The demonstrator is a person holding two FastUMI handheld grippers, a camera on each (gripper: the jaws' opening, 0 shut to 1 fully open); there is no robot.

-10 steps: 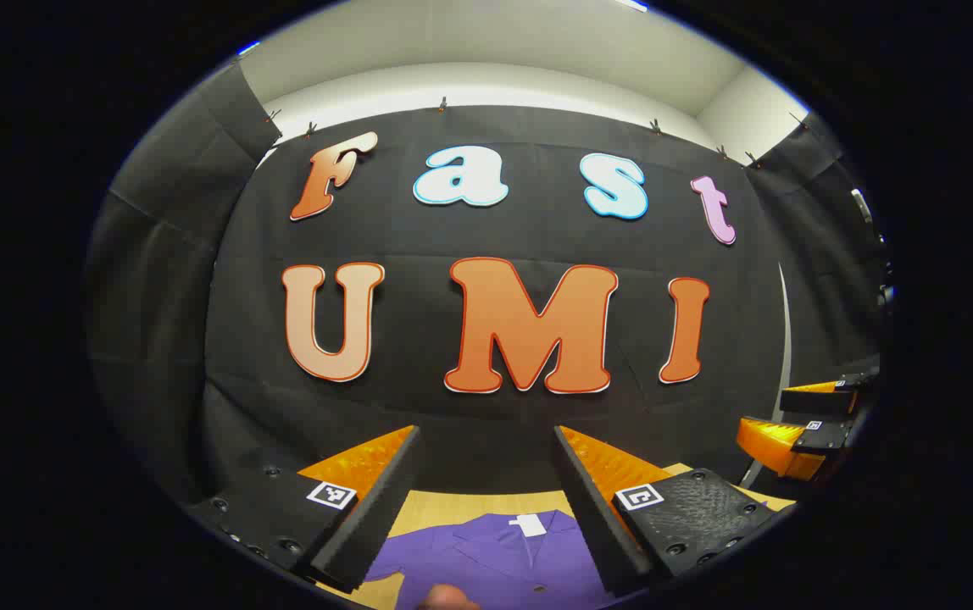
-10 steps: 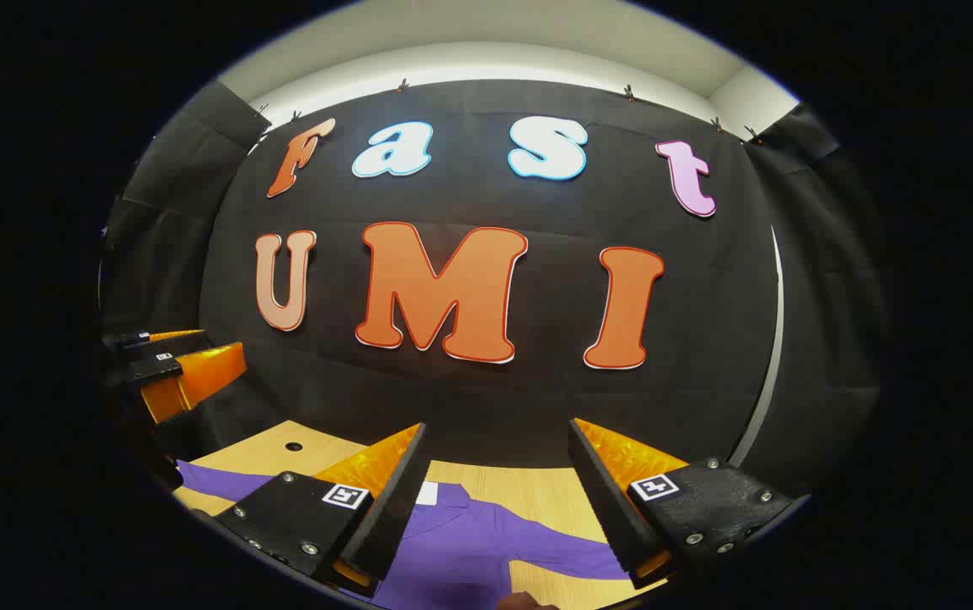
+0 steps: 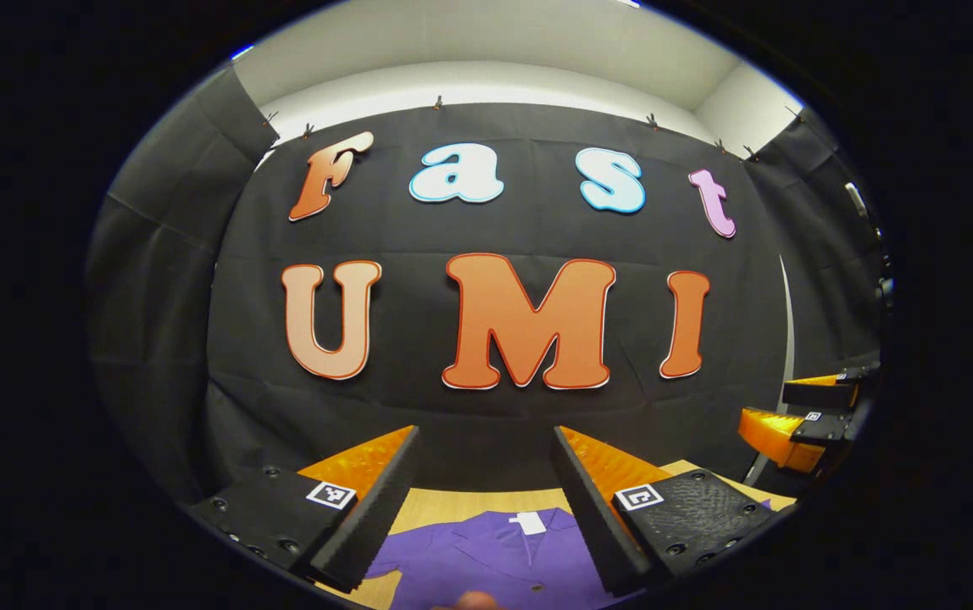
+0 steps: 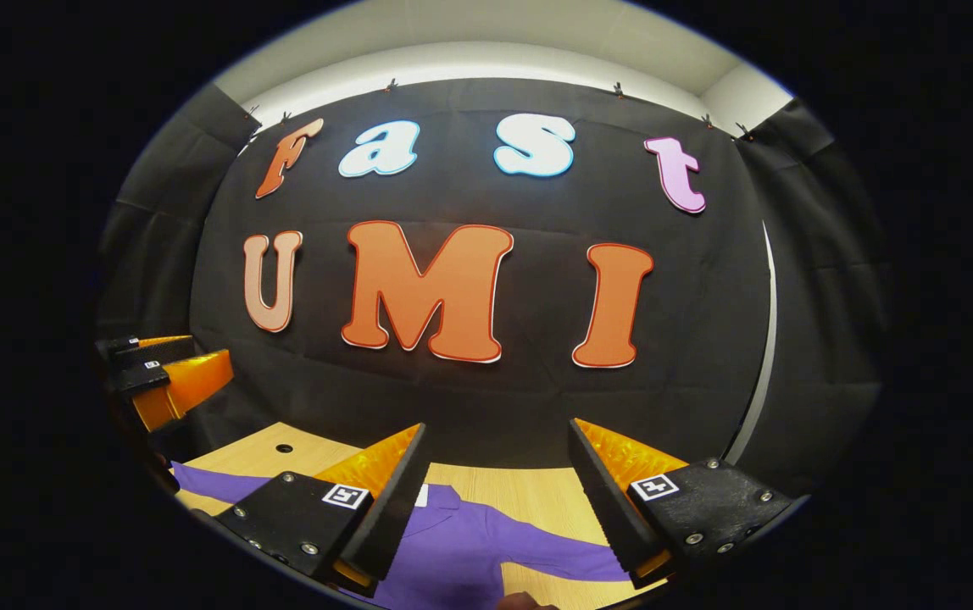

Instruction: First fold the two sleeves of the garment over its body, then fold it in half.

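Both grippers have tipped back a touch, the wall sliding slightly lower in the right gripper view. Held above the desk (image 4: 529, 496), the left gripper (image 3: 485, 474) has its fingers spread wide with nothing between them, and the right gripper (image 4: 497, 474) likewise stands wide apart and bare. Below them the purple garment (image 3: 495, 559) lies flat on the wooden desk, collar toward the wall, one sleeve (image 4: 554, 555) stretched out sideways, not yet folded.
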